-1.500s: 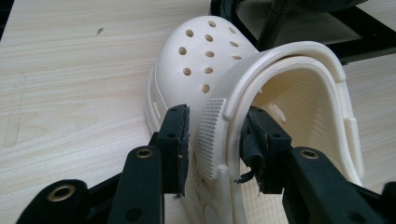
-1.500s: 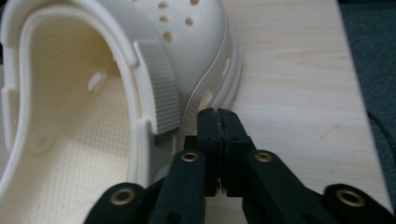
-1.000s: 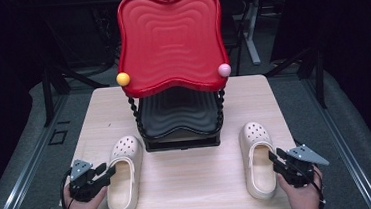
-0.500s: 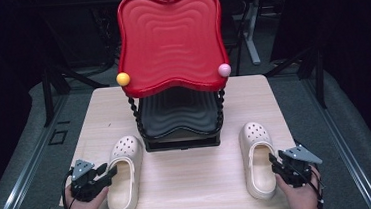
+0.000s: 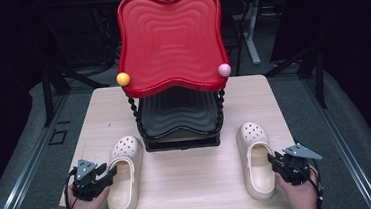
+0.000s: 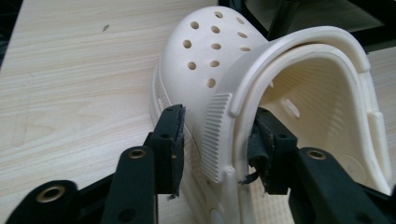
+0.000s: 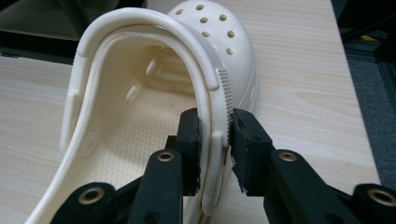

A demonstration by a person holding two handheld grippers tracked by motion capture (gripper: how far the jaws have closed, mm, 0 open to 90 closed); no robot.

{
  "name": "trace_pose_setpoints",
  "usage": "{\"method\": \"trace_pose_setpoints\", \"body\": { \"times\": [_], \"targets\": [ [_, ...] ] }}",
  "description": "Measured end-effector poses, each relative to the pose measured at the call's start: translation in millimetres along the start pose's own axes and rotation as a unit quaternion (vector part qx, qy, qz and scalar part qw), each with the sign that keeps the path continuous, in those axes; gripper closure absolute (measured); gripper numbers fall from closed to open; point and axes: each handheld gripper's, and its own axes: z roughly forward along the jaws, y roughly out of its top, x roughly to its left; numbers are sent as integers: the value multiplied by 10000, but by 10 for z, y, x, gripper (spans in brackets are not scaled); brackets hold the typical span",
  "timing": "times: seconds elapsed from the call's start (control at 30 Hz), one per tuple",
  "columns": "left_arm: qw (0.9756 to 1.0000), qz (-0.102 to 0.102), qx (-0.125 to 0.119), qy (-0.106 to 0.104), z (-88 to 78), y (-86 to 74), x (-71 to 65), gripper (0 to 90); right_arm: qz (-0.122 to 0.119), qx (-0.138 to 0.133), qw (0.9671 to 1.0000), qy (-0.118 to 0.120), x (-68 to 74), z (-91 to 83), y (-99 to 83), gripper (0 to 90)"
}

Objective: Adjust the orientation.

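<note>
Two cream perforated clogs lie on the wooden table (image 5: 190, 184), toes toward the rack. My left gripper (image 5: 109, 171) (image 6: 217, 140) straddles the outer side wall of the left clog (image 5: 125, 147) (image 6: 205, 56), one jaw outside and one inside, open with slack around the wall. My right gripper (image 5: 273, 159) (image 7: 215, 135) has just been closing, and its pads now pinch the outer side wall of the right clog (image 5: 252, 134) (image 7: 140, 93), one pad inside and one outside. Both clogs rest flat on the table.
A two-tier rack stands at the table's middle back: a red wavy tray (image 5: 168, 40) on top, tilted up, with a yellow ball (image 5: 123, 79) and a pink ball (image 5: 224, 70) at its corners, over a black tray (image 5: 179, 115). Bare wood lies between the clogs.
The right gripper has edged slightly in toward its clog. The left gripper and both clogs stay where they were.
</note>
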Motion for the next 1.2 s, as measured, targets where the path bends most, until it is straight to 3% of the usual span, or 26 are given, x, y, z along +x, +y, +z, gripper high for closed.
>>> {"method": "trace_pose_setpoints", "body": {
  "times": [0.13,0.23,0.57,0.9,1.2],
  "targets": [
    [10000,14,27,-65,12,-1,-1,625,-54,-19,9999,94,33,-7,5,734],
    [9999,-117,33,-113,9,-1,27,642,-140,-55,9995,284,48,-8,10,733],
    [9999,-93,63,-33,16,1,13,655,-196,-29,9985,505,13,63,14,730],
    [9999,-99,53,26,16,0,5,677,-229,-33,9990,370,63,60,4,683],
    [9997,-31,71,236,9,21,-8,729,-176,46,9995,265,83,79,40,742]
  ]
}}
